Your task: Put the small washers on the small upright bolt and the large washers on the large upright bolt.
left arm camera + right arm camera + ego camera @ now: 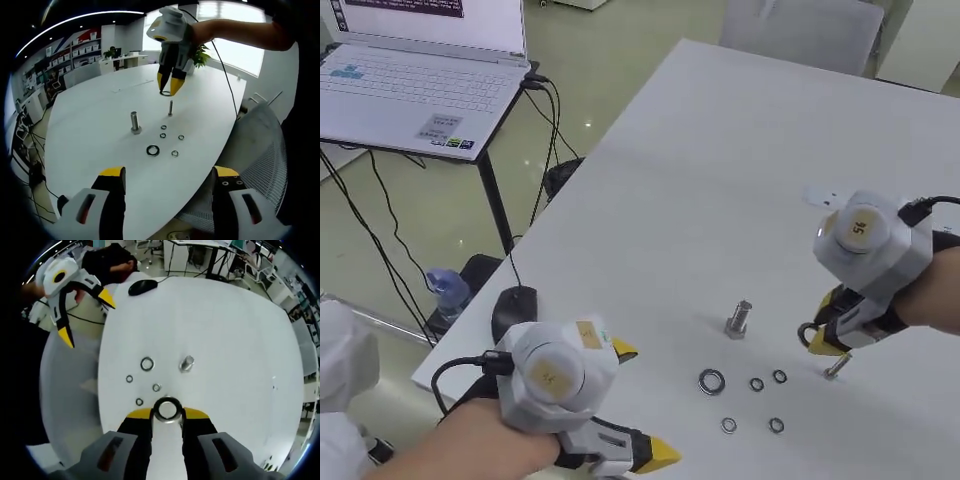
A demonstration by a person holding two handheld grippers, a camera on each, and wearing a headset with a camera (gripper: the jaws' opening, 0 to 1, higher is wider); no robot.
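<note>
Washer sorting, state of work: early, with nothing seated on either bolt as far as can be seen. Large upright bolt (740, 318): bare, standing mid-surface. Small upright bolt (837, 367): bare, standing to the right of the loose washers. Loose large washer (711, 381): one, flat on the white surface (720, 180), just in front of the large upright bolt. Small washers (757, 384): four, flat on the surface in a loose cluster near the loose large washer. Held large washer (167, 409): one, pinched at its rim between the tips of the right claw (820, 338), jaws narrowed to the ring's width. It is carried clear of the surface, near and above the small upright bolt and apart from the large upright bolt, its likely destination. Left claw (642, 402): jaws spread wide, empty, touching nothing, hovering by the near edge of the surface. Outstanding, by judgement: all six washers, two large and four small.
</note>
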